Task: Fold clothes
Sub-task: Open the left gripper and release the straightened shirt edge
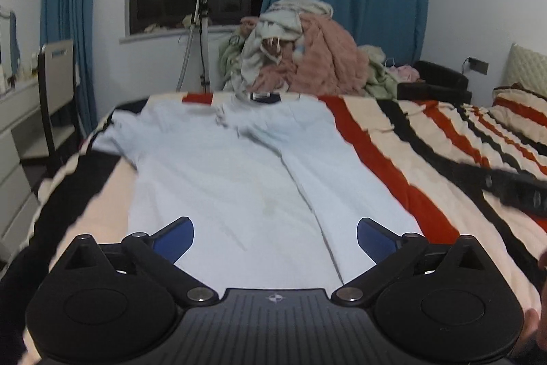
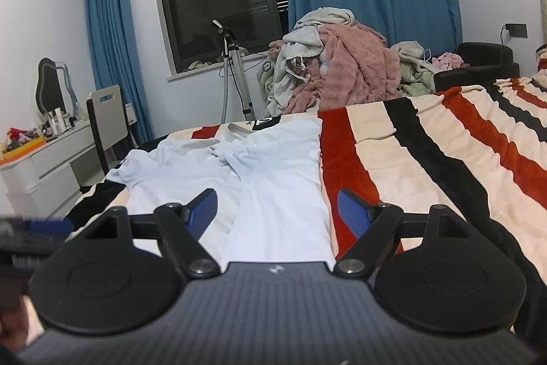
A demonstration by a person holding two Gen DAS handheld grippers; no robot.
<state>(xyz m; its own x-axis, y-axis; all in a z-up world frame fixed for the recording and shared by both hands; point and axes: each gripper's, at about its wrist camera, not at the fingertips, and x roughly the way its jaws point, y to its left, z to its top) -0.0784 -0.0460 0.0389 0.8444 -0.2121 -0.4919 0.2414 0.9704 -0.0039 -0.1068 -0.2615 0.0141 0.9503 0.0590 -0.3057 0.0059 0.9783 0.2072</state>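
A pale blue short-sleeved shirt (image 1: 218, 173) lies flat on the striped bedspread (image 1: 393, 166), collar at the far end, its right side folded in over the middle along a lengthwise crease. My left gripper (image 1: 275, 240) hovers above the shirt's near hem, jaws wide apart with nothing between the blue pads. In the right wrist view the same shirt (image 2: 273, 180) runs away from my right gripper (image 2: 277, 211), which stands open over the folded right half, pads clear of the cloth. The other gripper shows as a blurred dark shape (image 2: 30, 235) at the left edge.
A pile of unfolded clothes (image 1: 301, 53) rises beyond the bed's far edge under blue curtains. A tripod stand (image 1: 201, 33) is by the window. A chair (image 1: 54, 91) and white dresser (image 2: 51, 159) stand left of the bed. A striped pillow (image 1: 523, 108) lies far right.
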